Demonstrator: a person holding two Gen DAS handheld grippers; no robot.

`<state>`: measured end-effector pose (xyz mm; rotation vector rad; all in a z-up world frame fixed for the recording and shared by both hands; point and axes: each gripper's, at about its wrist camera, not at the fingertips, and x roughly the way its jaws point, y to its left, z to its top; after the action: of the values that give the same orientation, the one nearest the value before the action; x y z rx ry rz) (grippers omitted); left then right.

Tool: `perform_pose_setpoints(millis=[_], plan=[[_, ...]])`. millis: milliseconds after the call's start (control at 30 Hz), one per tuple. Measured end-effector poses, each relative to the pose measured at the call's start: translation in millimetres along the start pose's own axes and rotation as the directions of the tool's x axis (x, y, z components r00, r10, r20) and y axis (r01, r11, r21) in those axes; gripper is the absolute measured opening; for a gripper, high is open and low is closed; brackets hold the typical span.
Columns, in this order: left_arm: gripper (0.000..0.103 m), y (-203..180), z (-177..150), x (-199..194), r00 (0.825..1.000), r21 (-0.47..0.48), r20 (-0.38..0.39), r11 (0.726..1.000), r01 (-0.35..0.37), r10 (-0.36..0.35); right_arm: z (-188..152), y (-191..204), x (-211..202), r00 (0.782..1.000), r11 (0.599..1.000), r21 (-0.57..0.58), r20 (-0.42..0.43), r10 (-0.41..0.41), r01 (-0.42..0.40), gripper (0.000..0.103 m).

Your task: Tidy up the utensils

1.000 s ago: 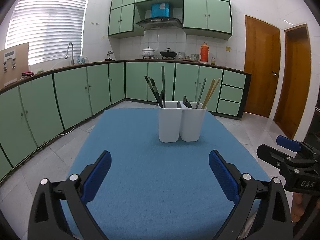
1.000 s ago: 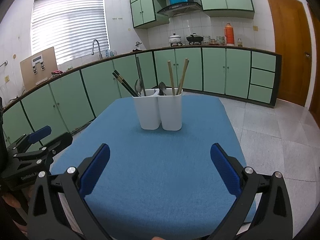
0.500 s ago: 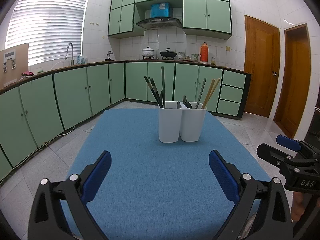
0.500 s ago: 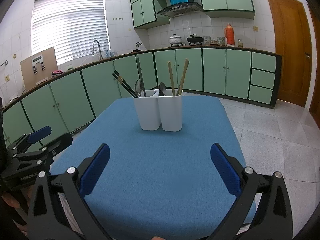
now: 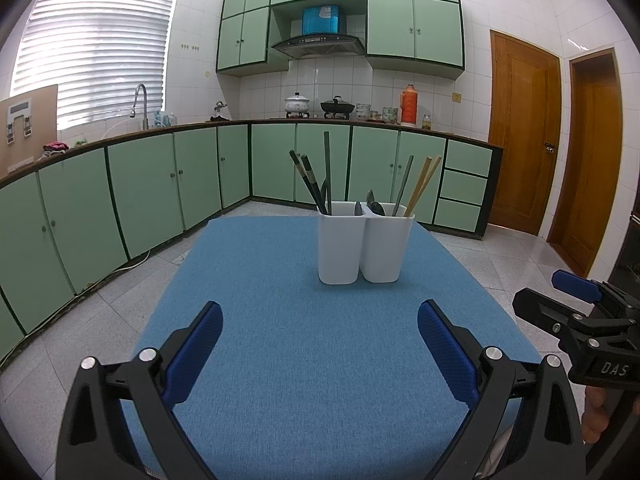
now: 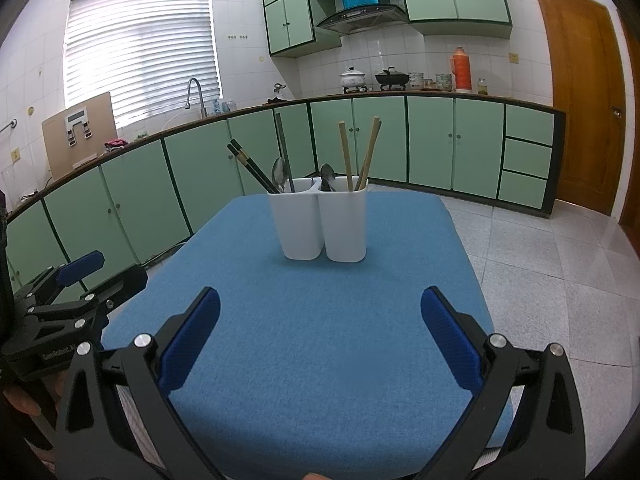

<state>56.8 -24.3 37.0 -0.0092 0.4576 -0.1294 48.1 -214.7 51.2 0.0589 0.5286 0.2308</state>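
Note:
A white two-compartment utensil holder [image 5: 365,247] [image 6: 323,224] stands upright toward the far end of a blue table [image 5: 312,360] [image 6: 328,340]. Its left compartment holds dark chopsticks [image 5: 310,182] [image 6: 252,166] and a spoon [image 6: 279,172]. Its right compartment holds light wooden chopsticks [image 5: 423,184] [image 6: 360,152] and a spoon [image 6: 327,176]. My left gripper [image 5: 320,344] hangs open over the near half of the table, nothing between its fingers. My right gripper [image 6: 320,328] is likewise open with nothing in it, and it shows at the right edge of the left wrist view [image 5: 576,304].
Green kitchen cabinets [image 5: 160,184] and a counter with pots [image 5: 298,102] run along the far walls. Wooden doors [image 5: 520,136] stand at the right. Tiled floor [image 6: 560,264] surrounds the table. A hand [image 5: 596,412] holds the right gripper's handle.
Both views have crept very slightly; the holder and utensils stay as they were and both grippers remain open.

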Motion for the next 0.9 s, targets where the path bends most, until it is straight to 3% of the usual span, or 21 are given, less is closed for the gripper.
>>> perform_pose_setpoints(millis=[900], plan=[[0.096,-0.1,-1.5,1.0,1.000,0.001,0.001,1.000,-0.005,0.005,-4.0,4.5,2.7,1.000,1.000,-0.006,-0.001,0.005,-0.005,0.098]])
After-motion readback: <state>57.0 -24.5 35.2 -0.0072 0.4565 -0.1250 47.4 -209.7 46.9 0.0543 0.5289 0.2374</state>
